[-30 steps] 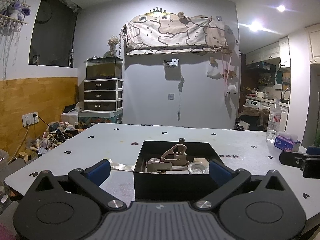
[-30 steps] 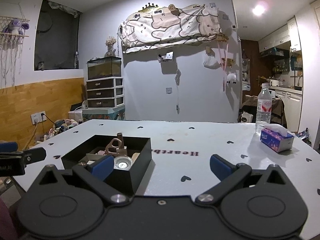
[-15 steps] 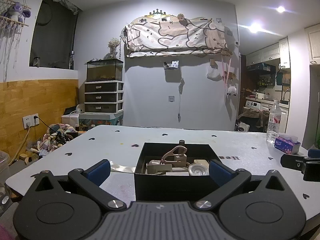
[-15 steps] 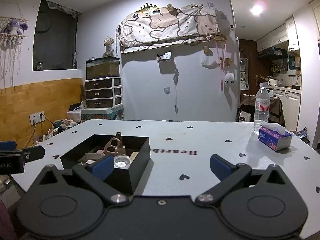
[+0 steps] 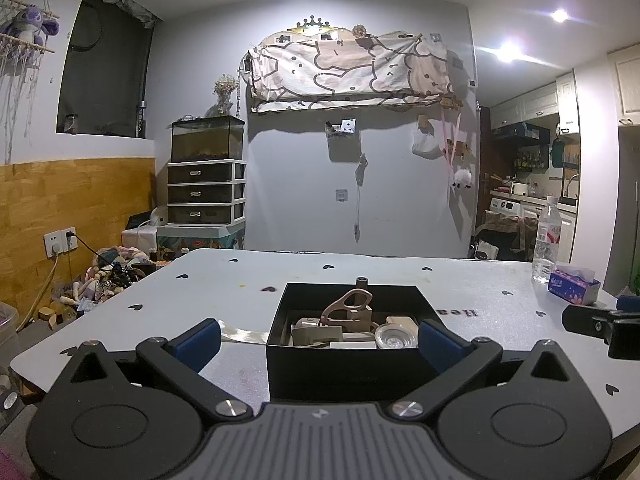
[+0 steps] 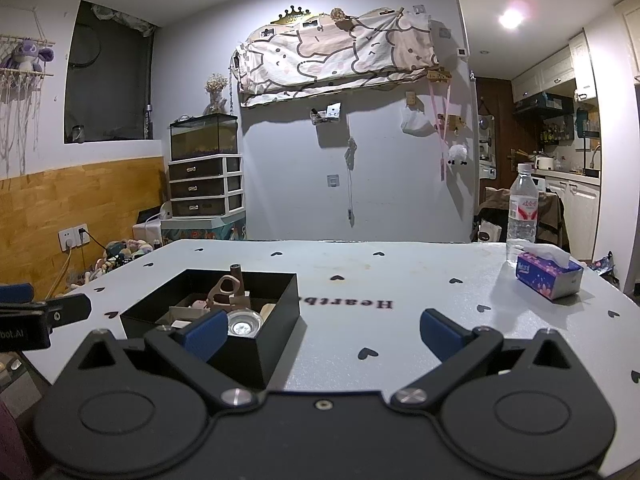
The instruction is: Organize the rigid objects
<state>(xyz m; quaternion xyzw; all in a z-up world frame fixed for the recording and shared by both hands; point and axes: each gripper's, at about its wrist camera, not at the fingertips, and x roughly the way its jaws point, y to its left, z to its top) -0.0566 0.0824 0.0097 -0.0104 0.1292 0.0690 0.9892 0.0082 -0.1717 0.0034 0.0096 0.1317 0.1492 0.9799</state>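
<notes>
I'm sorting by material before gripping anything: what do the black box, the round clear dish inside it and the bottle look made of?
The black box looks like matte cardboard or thin board: flat, straight walls without shine. The round clear dish seems to be glass, possibly clear plastic, since it is see-through with bright glints. The bottle looks like thin clear plastic with a printed label.

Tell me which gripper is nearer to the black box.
Left. The left gripper faces the black box head-on, its open fingers straddling the near wall. The right gripper sits off to the box's right, aimed at bare table.
</notes>
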